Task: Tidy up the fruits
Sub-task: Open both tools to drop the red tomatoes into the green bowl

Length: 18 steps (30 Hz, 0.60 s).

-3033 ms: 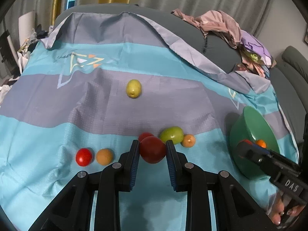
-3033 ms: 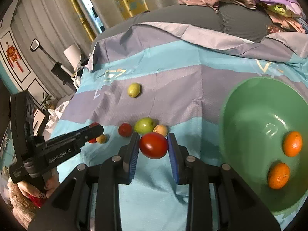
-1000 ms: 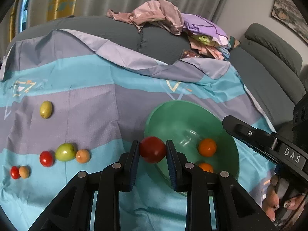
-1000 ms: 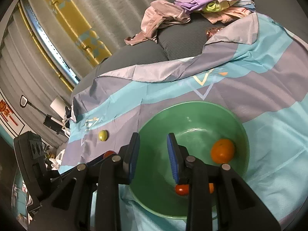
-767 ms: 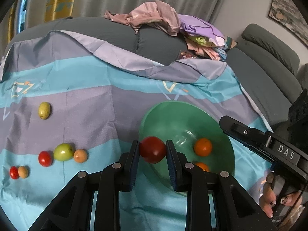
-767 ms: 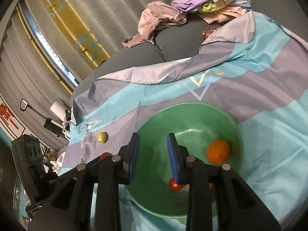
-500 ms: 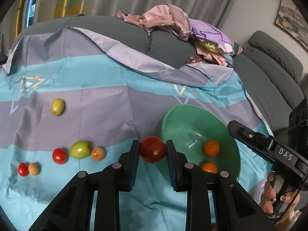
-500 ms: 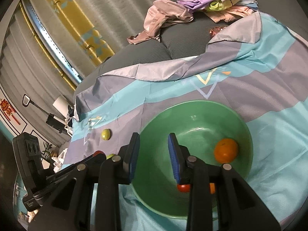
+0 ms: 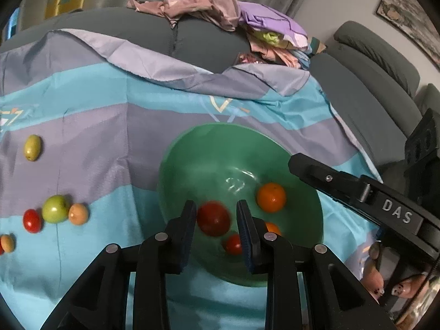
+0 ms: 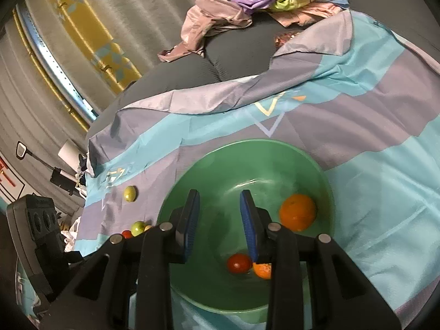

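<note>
A green bowl (image 9: 192, 165) stands on the blue and grey striped cloth; it also shows in the right wrist view (image 10: 275, 159). My left gripper (image 9: 216, 217) is over the bowl with a dark red fruit (image 9: 213, 218) between its pads, looking loose and blurred. The bowl holds two oranges (image 9: 271, 196) and a small red fruit (image 9: 233, 244). My right gripper (image 10: 220, 217) is open and empty above the bowl, with an orange (image 10: 297, 212) and the small red fruit (image 10: 239, 263) beneath it.
On the cloth to the left lie a yellow-green fruit (image 9: 32, 147), a green apple (image 9: 55, 209), a small red fruit (image 9: 32, 220) and a pale orange fruit (image 9: 78, 214). A pile of clothes (image 9: 220, 11) lies on the grey sofa behind.
My left gripper has moved right over the bowl and its jaws have widened around the dark red fruit. My right gripper stays open over the bowl.
</note>
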Motion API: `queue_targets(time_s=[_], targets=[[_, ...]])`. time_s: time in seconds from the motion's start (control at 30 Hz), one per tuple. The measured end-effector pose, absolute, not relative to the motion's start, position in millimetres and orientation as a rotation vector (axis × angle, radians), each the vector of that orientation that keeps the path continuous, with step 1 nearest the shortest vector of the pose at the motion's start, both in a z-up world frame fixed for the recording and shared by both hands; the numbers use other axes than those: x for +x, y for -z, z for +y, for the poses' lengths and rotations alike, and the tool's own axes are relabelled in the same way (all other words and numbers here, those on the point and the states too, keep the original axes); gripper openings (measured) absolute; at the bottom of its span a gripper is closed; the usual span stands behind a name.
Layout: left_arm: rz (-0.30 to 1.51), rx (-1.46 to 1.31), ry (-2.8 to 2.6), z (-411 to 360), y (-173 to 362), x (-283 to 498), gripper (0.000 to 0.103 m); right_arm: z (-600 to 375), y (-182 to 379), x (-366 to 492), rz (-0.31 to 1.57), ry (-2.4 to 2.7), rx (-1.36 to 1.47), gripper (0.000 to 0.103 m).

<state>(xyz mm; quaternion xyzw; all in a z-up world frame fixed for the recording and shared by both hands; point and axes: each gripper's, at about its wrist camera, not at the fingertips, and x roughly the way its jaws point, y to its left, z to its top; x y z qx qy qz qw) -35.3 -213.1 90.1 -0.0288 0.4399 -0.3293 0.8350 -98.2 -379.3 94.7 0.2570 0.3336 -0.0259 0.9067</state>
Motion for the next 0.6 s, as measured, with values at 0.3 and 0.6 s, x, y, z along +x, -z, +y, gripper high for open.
queue_targets(time_s=[0.3, 0.6], targets=[[0.929, -0.036, 0.692, -201, -94, -39, 0.043, -376, -97, -98, 0.687, 0.069, 0.518, 0.047], [0.918, -0.067, 0.484, -99, -103, -24, 0.044, -346, -108, -93, 0.666, 0.04, 0.448, 0.05]])
